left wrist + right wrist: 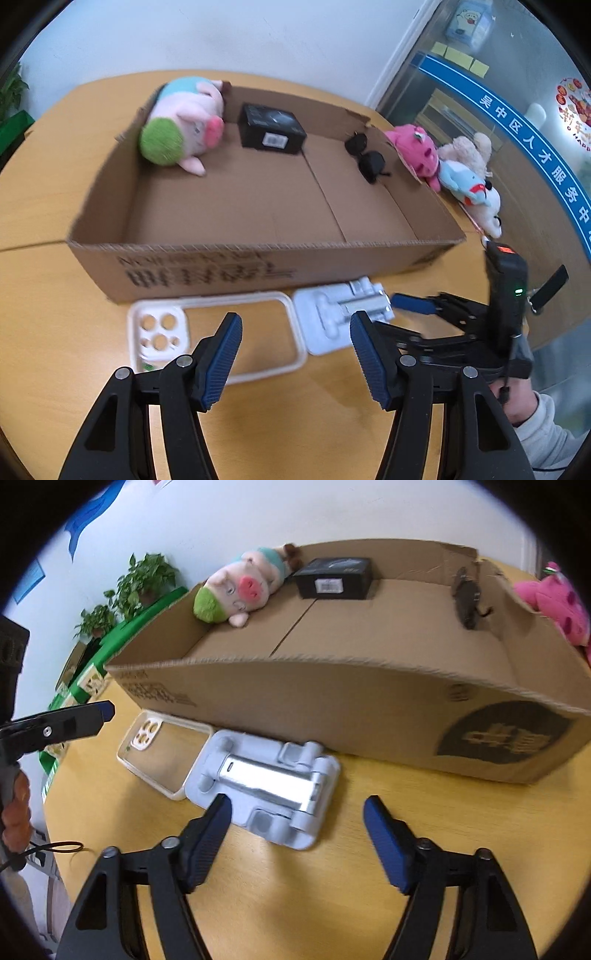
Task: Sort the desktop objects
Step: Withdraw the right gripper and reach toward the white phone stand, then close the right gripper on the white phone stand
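Observation:
A clear phone case (pixel 221 332) (pixel 162 753) and a white folding phone stand (pixel 343 314) (pixel 266 779) lie on the wooden table in front of a shallow cardboard box (pixel 258 266) (pixel 332 698). In the box are a plush pig (pixel 184 122) (pixel 240 587), a black box (pixel 271 129) (pixel 334 578) and black sunglasses (pixel 367 157) (pixel 467 596). My left gripper (pixel 295 332) is open and empty, low over the phone case. My right gripper (pixel 297 812) is open and empty, just before the stand; it also shows in the left wrist view (pixel 424 304).
Several plush toys lie right of the box: a pink one (pixel 415 151) (pixel 554 602), a beige one (pixel 467 151), a blue-white one (pixel 474 194). Potted plants (pixel 140 579) and green boxes stand beyond the table's left edge. A glass wall (pixel 517 110) is at right.

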`<state>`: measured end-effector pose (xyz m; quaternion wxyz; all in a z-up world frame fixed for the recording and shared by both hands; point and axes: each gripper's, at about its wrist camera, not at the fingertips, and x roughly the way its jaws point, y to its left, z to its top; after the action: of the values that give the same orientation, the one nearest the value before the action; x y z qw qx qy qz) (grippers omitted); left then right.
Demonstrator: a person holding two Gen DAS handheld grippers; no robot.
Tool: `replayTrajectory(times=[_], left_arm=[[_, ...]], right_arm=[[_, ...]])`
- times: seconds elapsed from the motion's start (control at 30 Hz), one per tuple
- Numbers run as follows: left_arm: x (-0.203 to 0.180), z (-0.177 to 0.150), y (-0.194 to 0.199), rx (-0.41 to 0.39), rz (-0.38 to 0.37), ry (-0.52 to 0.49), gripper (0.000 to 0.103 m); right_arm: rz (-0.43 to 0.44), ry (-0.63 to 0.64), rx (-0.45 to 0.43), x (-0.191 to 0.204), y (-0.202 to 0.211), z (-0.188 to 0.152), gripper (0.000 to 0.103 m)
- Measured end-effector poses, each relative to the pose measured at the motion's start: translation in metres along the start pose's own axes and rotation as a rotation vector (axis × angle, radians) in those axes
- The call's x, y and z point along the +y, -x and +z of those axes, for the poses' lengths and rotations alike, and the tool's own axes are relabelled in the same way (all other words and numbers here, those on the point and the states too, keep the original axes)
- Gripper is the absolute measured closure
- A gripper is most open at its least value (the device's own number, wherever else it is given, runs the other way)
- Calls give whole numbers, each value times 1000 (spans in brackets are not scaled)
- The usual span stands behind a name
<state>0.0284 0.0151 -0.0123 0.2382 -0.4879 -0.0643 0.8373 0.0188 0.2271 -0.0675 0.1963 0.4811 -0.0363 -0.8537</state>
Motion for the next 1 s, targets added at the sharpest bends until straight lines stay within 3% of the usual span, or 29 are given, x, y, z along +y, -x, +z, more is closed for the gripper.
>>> replayTrajectory(times=[0.07,0.27,0.6,0.73,0.83,1.0], left_arm=[[-4,-4,-5,14,-7,-2,44],[-15,-11,-22,53,-32,-1,44],[-65,-28,-74,177,-144,-23,44],[-87,-32,-93,210,-169,-50,44],[-97,-31,-100,212,-162,-61,46],[-109,-30,-104,196,-117,-91,55]], right_arm=[[-31,39,-15,5,-3,-4,54],[-17,-3,-58,-8,9,-17,62],[-114,-143,-88,-51,51,-60,61],[-95,-142,-81,-51,56,-69,58],[-61,-150,-81,-52,57,-71,51],[-93,-72,-73,-46,54,-68,56]])
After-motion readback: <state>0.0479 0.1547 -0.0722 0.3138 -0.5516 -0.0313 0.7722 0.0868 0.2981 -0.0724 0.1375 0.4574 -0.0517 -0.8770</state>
